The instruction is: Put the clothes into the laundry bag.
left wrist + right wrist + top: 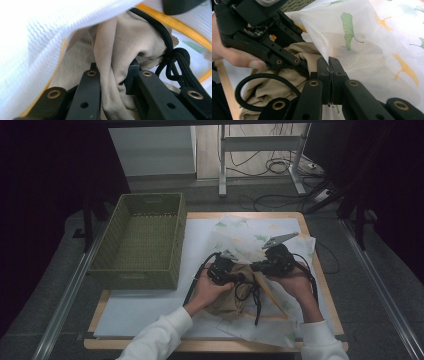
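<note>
You are in the middle of stuffing the beige garment into the white mesh bag, which lies on the bench just right of the green wicker basket. The garment sits at the bag's mouth, partly under the mesh, farther from the basket than your left hand.

Your right hand-held gripper is clenched on the mesh edge of the bag, jaws pressed together with only the thin net between them, holding the opening up. Your left hand-held gripper is grasping a thick fold of the garment between its jaws.

By my judgement, the next move calls for you to push that fold deeper under the lifted mesh, away from the basket, keeping the right grip firm so the mouth does not collapse. Mind the black cord trailing beside the cloth; it could be dragged in.

The high view gives you the layout: basket, bag and both hands close together. The left gripper view shows the fold between the jaws and the bag's yellow trim. The right gripper view shows the pinch on the mesh and its ginkgo leaf print.
</note>
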The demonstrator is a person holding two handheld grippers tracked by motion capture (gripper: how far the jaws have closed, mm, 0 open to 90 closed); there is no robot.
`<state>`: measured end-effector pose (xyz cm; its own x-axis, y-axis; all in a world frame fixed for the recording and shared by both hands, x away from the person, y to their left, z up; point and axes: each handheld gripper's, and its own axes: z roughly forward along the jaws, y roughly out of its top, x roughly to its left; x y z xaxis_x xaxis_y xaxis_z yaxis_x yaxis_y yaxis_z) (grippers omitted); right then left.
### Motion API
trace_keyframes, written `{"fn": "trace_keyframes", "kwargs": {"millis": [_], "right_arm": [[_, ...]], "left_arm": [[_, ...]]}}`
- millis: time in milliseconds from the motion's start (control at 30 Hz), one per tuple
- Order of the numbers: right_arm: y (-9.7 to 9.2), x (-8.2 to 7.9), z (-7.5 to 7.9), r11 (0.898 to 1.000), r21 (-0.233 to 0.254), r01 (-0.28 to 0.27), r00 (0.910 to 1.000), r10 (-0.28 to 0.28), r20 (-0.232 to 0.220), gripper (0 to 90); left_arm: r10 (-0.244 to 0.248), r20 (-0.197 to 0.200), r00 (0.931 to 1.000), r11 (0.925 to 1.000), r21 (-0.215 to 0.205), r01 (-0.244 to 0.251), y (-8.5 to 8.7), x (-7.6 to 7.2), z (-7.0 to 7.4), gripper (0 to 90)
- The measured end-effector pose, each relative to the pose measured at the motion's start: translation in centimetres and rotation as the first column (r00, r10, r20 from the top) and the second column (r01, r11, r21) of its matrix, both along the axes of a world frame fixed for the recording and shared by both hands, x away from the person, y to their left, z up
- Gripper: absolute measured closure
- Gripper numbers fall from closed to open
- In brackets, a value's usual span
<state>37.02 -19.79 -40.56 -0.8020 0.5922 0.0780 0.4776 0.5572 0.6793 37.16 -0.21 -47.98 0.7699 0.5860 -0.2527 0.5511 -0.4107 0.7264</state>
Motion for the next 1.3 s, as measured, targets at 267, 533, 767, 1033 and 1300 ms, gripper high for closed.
{"fn": "trace_keyframes", "kwargs": {"millis": [267,533,767,1033,1300], "right_arm": [[0.0,0.0,-0.1,1.0,-0.001,0.001,1.0,-0.001,-0.007,87.1],[-0.1,0.1,-0.2,1.0,-0.005,0.002,0.9999,-0.002,-0.014,87.1],[-0.2,0.2,-0.2,1.0,-0.002,0.001,0.9999,-0.001,-0.015,87.0],[-0.4,0.3,-0.3,1.0,-0.001,0.004,0.9998,-0.004,-0.02,87.1],[-0.5,0.4,-0.4,1.0,0.001,0.007,0.9997,-0.007,-0.022,87.0]], "left_arm": [[0.013,0.016,0.9998,0.9999,0.008,-0.013,-0.6,0.4,-0.4,79.0],[0.016,0.04,0.999,0.9995,0.027,-0.018,-1.4,0.5,-0.7,78.7],[0.025,0.056,0.9981,0.9991,0.034,-0.027,-1.9,0.6,-0.9,78.1],[0.012,0.041,0.9991,0.9991,0.04,-0.013,-2.1,-0.3,-0.4,53.5],[-0.021,0.033,0.9992,0.9994,0.027,0.02,-0.1,-2.2,0.8,29.6]]}}
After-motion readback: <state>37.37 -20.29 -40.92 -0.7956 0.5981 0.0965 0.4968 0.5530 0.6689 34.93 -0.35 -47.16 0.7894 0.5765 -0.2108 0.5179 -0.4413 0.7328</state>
